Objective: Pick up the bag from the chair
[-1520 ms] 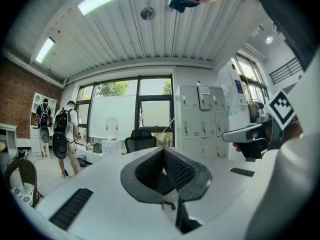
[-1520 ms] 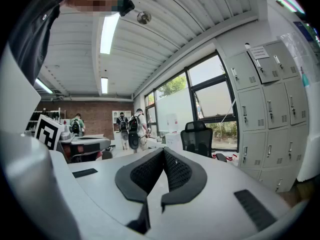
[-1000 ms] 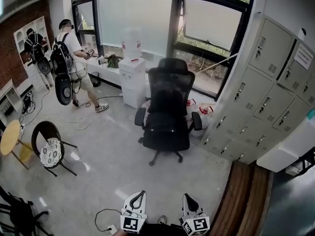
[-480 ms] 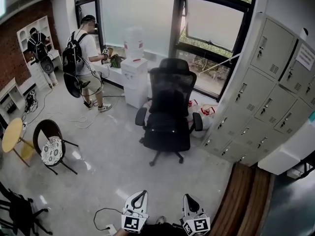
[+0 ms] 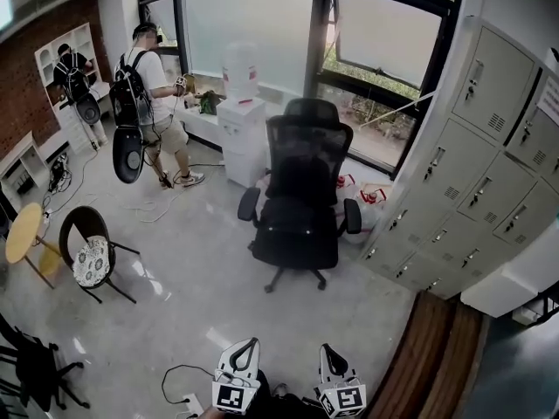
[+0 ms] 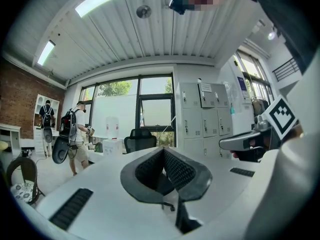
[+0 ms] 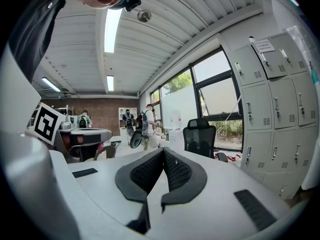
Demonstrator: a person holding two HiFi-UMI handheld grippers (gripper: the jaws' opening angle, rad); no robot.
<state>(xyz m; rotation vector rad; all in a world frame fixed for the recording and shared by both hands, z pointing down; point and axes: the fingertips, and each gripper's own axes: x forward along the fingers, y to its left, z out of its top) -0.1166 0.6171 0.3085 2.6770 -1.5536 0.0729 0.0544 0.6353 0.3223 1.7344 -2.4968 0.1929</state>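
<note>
A black mesh office chair (image 5: 299, 190) stands mid-room on the pale floor, also seen in the left gripper view (image 6: 140, 138) and the right gripper view (image 7: 200, 139). Its seat (image 5: 295, 231) looks dark and bulky; I cannot tell a bag apart from it. My left gripper (image 5: 246, 346) and right gripper (image 5: 325, 353) sit side by side at the bottom edge, well short of the chair. Both point at it, roughly level. The left jaws (image 6: 163, 150) are shut with nothing between them, and so are the right jaws (image 7: 163, 150).
A person with a backpack (image 5: 144, 85) stands by the window, another (image 5: 74, 77) at the far left. A water dispenser (image 5: 242, 133) stands behind the chair, grey lockers (image 5: 472, 190) to its right. Red-and-white bags (image 5: 367, 197) lie on the floor. A small cushioned chair (image 5: 87, 256) and a cable (image 5: 179, 387) are on the left.
The person with the backpack has shifted about near the window and turned. Both grippers stay shut at the bottom edge, and the office chair has not moved.
</note>
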